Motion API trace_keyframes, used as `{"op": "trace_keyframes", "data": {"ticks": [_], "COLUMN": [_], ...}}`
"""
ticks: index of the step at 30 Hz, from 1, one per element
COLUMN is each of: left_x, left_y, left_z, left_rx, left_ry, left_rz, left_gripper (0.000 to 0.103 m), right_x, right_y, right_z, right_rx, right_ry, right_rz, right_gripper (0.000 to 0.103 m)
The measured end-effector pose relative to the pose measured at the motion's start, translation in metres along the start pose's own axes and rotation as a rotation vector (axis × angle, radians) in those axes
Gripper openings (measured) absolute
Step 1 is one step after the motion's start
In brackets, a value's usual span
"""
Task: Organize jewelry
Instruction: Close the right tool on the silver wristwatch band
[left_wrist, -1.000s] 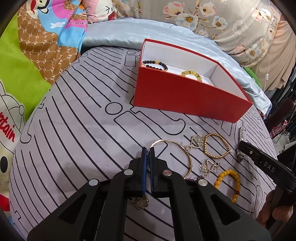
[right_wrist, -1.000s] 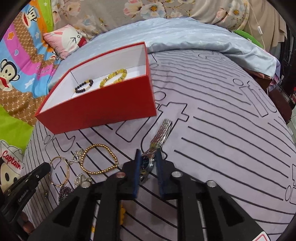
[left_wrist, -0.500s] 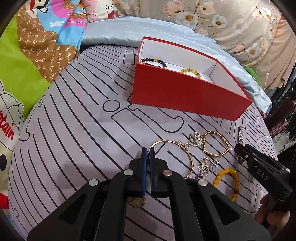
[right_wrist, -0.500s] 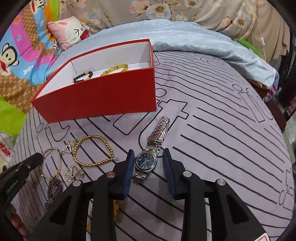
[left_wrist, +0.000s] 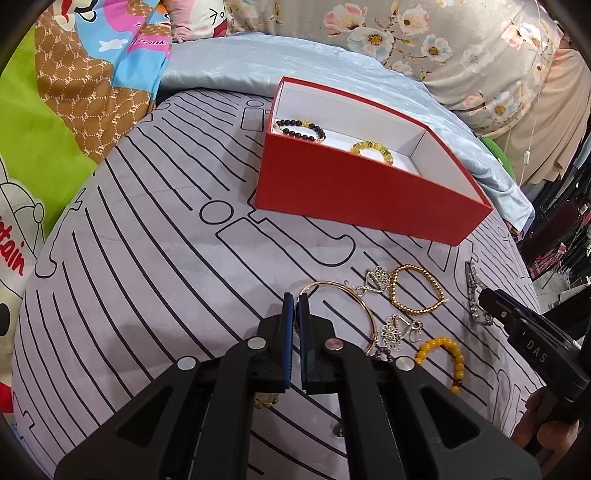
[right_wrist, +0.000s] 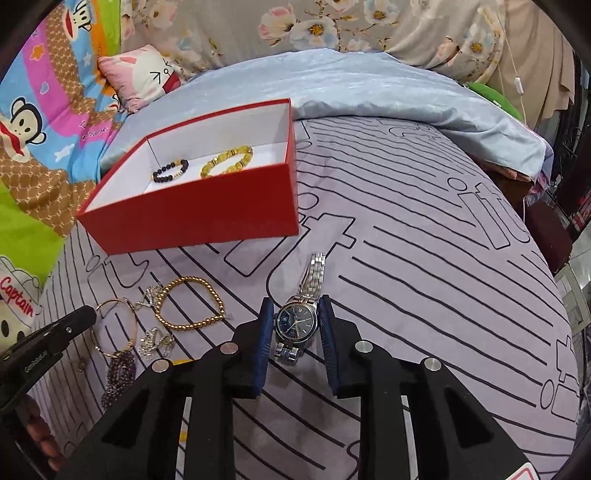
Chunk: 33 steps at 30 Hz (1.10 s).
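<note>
Starting nearest the cameras, the right tool (right_wrist: 295, 325) sits low over the bed with its blue pads partly apart on either side of the dark-faced wristwatch (right_wrist: 296, 320); its jaws have just been closing a little, the watch lies between them on the bedspread (right_wrist: 424, 295), and a thin gap shows on each side, so I judge it is not yet gripped. The left tool (left_wrist: 294, 306) has its pads pressed together with nothing between them, poised just beside the thin gold bangle (left_wrist: 354, 306). Around that bangle the loose pieces lie close together: a silver filigree charm (left_wrist: 397, 332), an amber bead bracelet (left_wrist: 447, 354), a gold bead bracelet (left_wrist: 417, 293), and a dark purple bead strand (right_wrist: 118, 373) partly hidden by the tool bodies. Farther off stands the open red box (right_wrist: 192, 218), and on its white floor rest a black bead bracelet (right_wrist: 170, 170) and a yellow bead bracelet (right_wrist: 227, 161). By that count two pieces are put away and at least six remain on the bed, so the job looks under half done, with the watch seemingly next to go.
</note>
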<state>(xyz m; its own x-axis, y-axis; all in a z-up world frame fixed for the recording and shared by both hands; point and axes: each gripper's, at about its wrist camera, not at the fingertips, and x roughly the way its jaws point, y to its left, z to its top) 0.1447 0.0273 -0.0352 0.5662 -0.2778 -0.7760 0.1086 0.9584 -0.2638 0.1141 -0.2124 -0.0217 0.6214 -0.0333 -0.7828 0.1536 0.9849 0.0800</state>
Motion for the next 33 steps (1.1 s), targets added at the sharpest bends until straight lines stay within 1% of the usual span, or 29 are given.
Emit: {"op": "trace_keyframes", "data": {"ticks": [7, 8, 10, 14, 17, 18, 20, 24, 26, 28, 30, 33], "left_x": [-0.015, -0.018, -0.023, -0.029, -0.026, -0.023, -0.017, 0.005, 0.008, 0.009, 0.011, 0.013], "left_y": [-0.008, -0.009, -0.012, -0.016, -0.015, -0.014, -0.012, -0.009, -0.009, -0.011, -0.011, -0.016], "left_z": [0.007, 0.008, 0.011, 0.017, 0.016, 0.015, 0.011, 0.001, -0.004, -0.006, -0.008, -0.011], "left_rx": [0.004, 0.005, 0.006, 0.019, 0.01, 0.008, 0.013, 0.037, 0.044, 0.064, 0.078, 0.125], "left_ry": [-0.027, -0.031, -0.042, -0.059, -0.053, -0.049, -0.04, 0.008, 0.003, -0.007, -0.015, -0.037], "left_rz": [-0.03, -0.039, -0.047, -0.054, -0.049, -0.037, -0.021, 0.015, 0.018, 0.043, 0.052, 0.088], "left_gripper": [0.002, 0.0, 0.0, 0.0, 0.0, 0.0, 0.003, 0.009, 0.019, 0.034, 0.034, 0.033], "right_x": [-0.018, -0.021, -0.025, -0.03, -0.029, -0.028, -0.027, -0.024, -0.024, -0.023, -0.022, -0.02], "right_y": [0.0, 0.0, -0.001, -0.003, -0.002, -0.002, -0.002, -0.001, 0.0, 0.001, 0.001, 0.002], "right_z": [0.011, 0.013, 0.015, 0.019, 0.017, 0.016, 0.014, 0.01, 0.01, 0.01, 0.01, 0.01], "right_rx": [-0.01, -0.009, -0.006, -0.01, -0.008, -0.007, -0.007, -0.01, -0.012, -0.012, -0.01, -0.011], "right_ry": [-0.033, -0.037, -0.043, -0.056, -0.052, -0.049, -0.042, -0.034, -0.033, -0.031, -0.029, -0.026], "right_rz": [0.016, 0.022, 0.03, 0.034, 0.04, 0.042, 0.045, 0.051, 0.053, 0.054, 0.055, 0.059], "right_gripper": [0.023, 0.023, 0.023, 0.023, 0.023, 0.023, 0.023, 0.023, 0.023, 0.023, 0.023, 0.023]}}
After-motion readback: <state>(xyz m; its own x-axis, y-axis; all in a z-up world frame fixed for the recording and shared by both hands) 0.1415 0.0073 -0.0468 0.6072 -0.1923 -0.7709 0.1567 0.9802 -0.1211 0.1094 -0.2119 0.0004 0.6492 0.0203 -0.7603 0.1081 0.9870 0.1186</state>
